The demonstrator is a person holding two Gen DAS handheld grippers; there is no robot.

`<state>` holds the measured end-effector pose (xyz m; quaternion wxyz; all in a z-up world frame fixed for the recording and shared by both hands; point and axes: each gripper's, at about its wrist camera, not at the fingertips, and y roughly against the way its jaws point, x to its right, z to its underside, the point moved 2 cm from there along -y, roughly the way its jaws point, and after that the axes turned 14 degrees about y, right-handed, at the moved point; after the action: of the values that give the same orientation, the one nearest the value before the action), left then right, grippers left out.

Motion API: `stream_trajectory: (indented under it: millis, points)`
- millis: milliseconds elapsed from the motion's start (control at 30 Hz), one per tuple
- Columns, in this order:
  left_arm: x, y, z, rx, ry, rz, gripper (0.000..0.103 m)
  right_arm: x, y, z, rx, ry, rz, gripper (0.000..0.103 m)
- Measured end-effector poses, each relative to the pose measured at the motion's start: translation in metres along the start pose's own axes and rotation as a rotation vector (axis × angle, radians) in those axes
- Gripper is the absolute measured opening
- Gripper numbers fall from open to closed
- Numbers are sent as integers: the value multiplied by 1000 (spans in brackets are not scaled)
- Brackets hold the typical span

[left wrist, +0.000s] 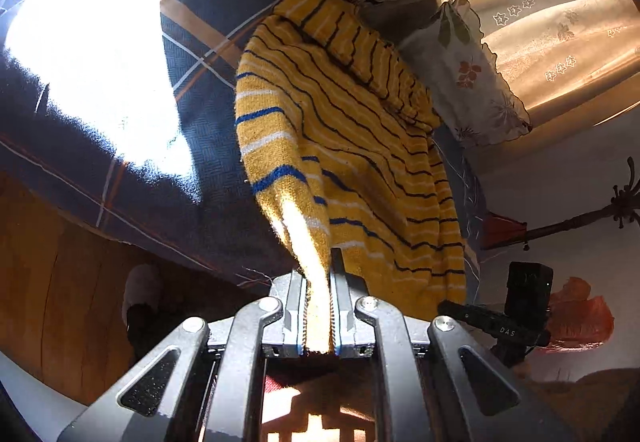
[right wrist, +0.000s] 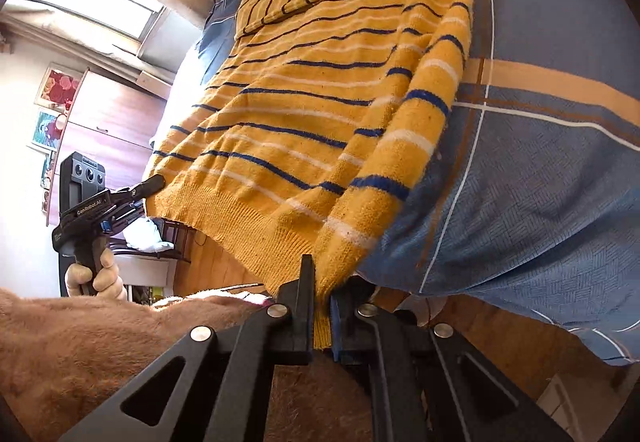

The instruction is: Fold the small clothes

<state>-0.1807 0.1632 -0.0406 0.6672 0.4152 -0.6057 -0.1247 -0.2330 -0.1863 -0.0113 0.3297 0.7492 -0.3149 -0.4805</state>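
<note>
- Left wrist view: the left gripper (left wrist: 319, 306) is clamped on a bunched edge of the yellow striped sweater (left wrist: 348, 145), the knit pinched between its two pads.
- The sweater stretches away from the jaws over the blue plaid bedspread (left wrist: 200, 97), with its far end near a floral pillow (left wrist: 472, 81).
- At lower right, the right gripper (left wrist: 452, 308) reaches in and touches the sweater's hem corner.
- Bright sunlight washes out part of the bedspread, and a wooden floor (left wrist: 60, 302) shows below the bed edge.
- Right wrist view: the right gripper (right wrist: 320, 306) is closed on the sweater's (right wrist: 304, 101) ribbed hem corner, where a folded sleeve (right wrist: 400, 145) runs down to the jaws.
- The garment lies spread on the bedspread (right wrist: 540, 169), its lower hem hanging off the bed edge.
- At left, a hand (right wrist: 96, 278) holds the left gripper (right wrist: 154, 183), its tip at the sweater's other hem corner; how its jaws stand cannot be told from this side.
</note>
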Motion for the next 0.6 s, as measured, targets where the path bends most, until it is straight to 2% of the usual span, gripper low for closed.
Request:
stream_trajectory:
  millis: [133,300,400,600]
  points:
    - [6,0,-14,22,2,9,9,9,8,-16,48,7,3,7]
    - [34,4,-51,92,-37,34,9,14,32,-63,165,38,-20,7]
    - [55,-3,-88,125,-54,59,9,24,40,-106,242,32,-19,7]
    - [103,-42,-184,177,-136,69,9,53,34,-203,321,19,76,7]
